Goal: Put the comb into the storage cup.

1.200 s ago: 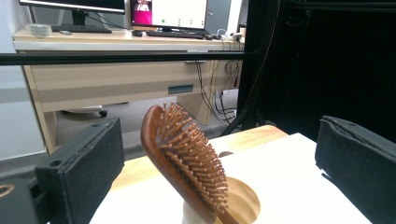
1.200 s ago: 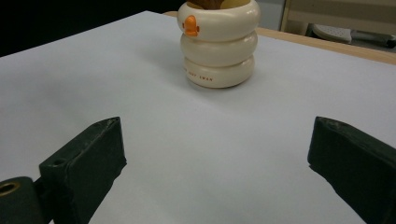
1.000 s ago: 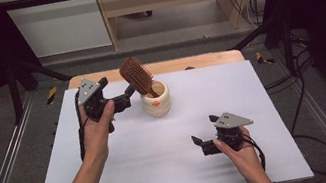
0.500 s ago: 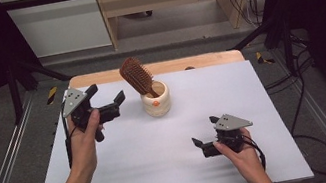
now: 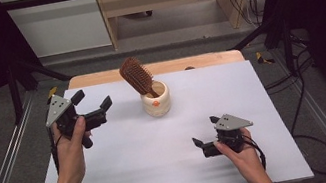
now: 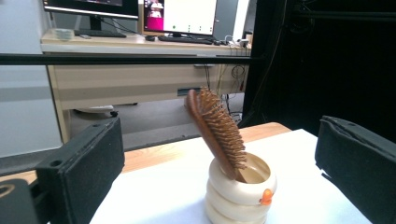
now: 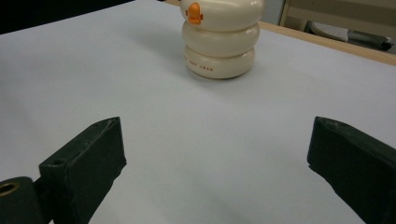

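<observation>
Hairbrush [image 6: 215, 129] handle hidden inside holder [image 6: 239, 193]; holder top cut off, right gripper view.

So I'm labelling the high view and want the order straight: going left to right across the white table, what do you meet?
Left gripper, held up with its jaws apart → wooden hairbrush standing in the cream holder → right gripper, low on the white table.

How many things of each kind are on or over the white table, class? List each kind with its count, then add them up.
Hairbrush: 1
Cream cup holding it: 1
Tongs, left tongs and right tongs: 2
Total: 4
</observation>
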`<state>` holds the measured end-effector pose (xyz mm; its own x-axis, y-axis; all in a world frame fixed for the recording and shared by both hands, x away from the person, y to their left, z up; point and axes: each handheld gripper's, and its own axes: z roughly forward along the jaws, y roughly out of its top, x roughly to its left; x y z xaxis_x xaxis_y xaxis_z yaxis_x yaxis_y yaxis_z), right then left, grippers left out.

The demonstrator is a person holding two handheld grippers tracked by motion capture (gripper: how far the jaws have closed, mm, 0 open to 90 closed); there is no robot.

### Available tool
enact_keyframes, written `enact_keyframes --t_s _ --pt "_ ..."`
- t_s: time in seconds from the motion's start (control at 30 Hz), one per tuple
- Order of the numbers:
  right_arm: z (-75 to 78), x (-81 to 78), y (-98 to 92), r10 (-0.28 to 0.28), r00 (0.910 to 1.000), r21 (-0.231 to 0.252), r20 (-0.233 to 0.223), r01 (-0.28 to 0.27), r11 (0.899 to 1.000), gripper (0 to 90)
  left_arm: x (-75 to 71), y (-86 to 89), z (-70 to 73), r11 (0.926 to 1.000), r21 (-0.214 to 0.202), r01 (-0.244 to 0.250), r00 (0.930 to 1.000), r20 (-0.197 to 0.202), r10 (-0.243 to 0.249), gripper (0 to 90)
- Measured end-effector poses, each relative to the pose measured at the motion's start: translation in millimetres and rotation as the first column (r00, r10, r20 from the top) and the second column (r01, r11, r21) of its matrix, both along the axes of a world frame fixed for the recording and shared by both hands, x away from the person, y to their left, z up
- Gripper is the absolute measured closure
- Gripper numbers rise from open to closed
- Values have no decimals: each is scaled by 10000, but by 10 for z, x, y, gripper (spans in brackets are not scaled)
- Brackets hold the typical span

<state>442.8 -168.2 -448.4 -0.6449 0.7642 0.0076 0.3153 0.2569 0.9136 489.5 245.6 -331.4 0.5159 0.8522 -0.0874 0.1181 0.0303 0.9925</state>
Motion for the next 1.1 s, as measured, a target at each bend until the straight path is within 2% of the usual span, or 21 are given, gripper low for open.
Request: enact_keyframes --t_s 0.4,0.73,0.97,1.1 --pt "-2 -1 -20 -68 10000 46 -22 68 10000 45 -106 241 -23 9994 -172 -299 9995 78 300 13" --pt "2 -2 -34 -90 10000 80 14 90 9999 45 -202 338 -14 9992 -175 -360 9993 136 362 13" --pt "-1 -2 -47 -63 10000 79 -5 63 9999 46 -270 398 -97 9988 -265 -404 9992 46 406 13" --pt "1 -7 -52 20 10000 73 45 -21 10000 51 -323 444 -156 9989 -168 -443 9990 57 444 13"
